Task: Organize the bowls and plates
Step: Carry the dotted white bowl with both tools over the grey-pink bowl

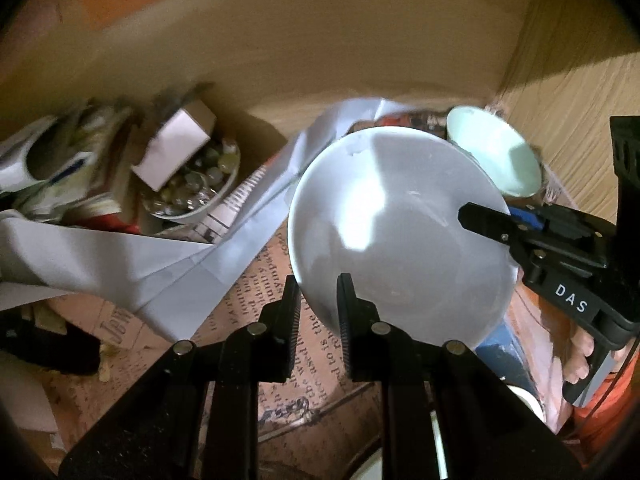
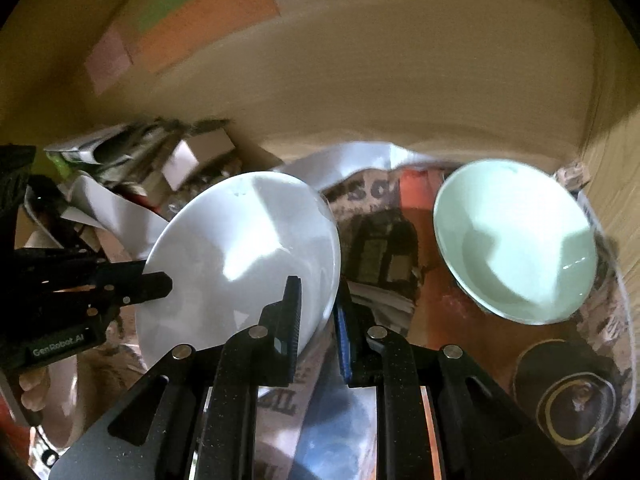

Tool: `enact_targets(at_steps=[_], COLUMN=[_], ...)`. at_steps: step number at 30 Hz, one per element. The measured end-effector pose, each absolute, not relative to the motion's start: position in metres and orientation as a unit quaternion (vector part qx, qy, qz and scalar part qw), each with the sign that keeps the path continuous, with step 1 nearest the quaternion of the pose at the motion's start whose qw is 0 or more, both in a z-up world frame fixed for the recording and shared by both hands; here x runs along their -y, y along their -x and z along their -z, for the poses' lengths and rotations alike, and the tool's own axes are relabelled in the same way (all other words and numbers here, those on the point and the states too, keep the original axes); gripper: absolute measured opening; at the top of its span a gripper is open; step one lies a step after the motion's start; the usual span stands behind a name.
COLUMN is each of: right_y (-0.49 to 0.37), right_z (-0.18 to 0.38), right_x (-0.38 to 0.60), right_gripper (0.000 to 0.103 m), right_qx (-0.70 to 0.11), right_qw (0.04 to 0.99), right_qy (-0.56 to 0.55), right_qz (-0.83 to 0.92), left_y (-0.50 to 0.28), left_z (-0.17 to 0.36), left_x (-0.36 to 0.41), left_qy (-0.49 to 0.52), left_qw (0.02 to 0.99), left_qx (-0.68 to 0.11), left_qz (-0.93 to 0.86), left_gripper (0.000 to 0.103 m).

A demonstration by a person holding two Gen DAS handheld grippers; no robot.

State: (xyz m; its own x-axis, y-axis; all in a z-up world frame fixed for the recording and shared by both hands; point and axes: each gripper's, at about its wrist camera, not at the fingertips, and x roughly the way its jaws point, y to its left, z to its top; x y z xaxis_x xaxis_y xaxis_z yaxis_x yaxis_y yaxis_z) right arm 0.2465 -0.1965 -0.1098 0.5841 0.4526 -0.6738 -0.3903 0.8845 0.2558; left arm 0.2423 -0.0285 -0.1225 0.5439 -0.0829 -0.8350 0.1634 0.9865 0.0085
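Left wrist view showed the white bowl (image 1: 400, 232) filling the centre of the frame, tilted and lifted off the desk (image 1: 280, 380), which was covered with newsprint-patterned paper. The left tool (image 1: 318, 300) at lower centre was clenched on the bowl's near rim, one finger (image 1: 346, 304) inside the bowl and the other outside. From the right edge of the frame the right tool (image 1: 486, 222) reached in and gripped the opposite rim, its upper finger lying on the bowl's inner wall; a hand (image 1: 580, 360) held its handle at lower right. A green bowl (image 1: 496, 152) sat tilted behind the white one at upper right, near a wooden panel (image 1: 568, 100). At left lay white paper sheets (image 1: 120, 256), a small box (image 1: 176, 152) and a dish of glass beads (image 1: 196, 188), all blurred. Right wrist view had the white bowl (image 2: 248, 256) at centre left, with the right tool (image 2: 318, 312) at lower centre pinching its right rim between both fingers. The left tool (image 2: 158, 284) came in from the left edge, clamped on the far rim. The green bowl (image 2: 516, 240) stood well apart at the right, leaning on its side on the desk (image 2: 460, 312). Coloured paper notes (image 2: 192, 20) hung on the wall at upper left.
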Motion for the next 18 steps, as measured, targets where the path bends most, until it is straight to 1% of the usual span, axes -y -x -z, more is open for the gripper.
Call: enact_targets(at_steps=[10,18], right_y=[-0.205,-0.175], right_z=[0.076,0.061], right_x=[0.183,0.170], right_gripper=[0.014,0.014], right_qx=[-0.348,-0.330], right_qw=[0.904,0.908], right_qy=[-0.035,-0.029], right_qz=[-0.246,-0.256], left_y=[-0.188,-0.152], left_z=[0.091,0.079], left_x=[0.014,0.003], left_qy=[-0.021,-0.012], left_qw=[0.906,0.920], left_qx=[-0.417,-0.387], left_qz=[0.064,0.058], left_gripper=[0.018,0.018])
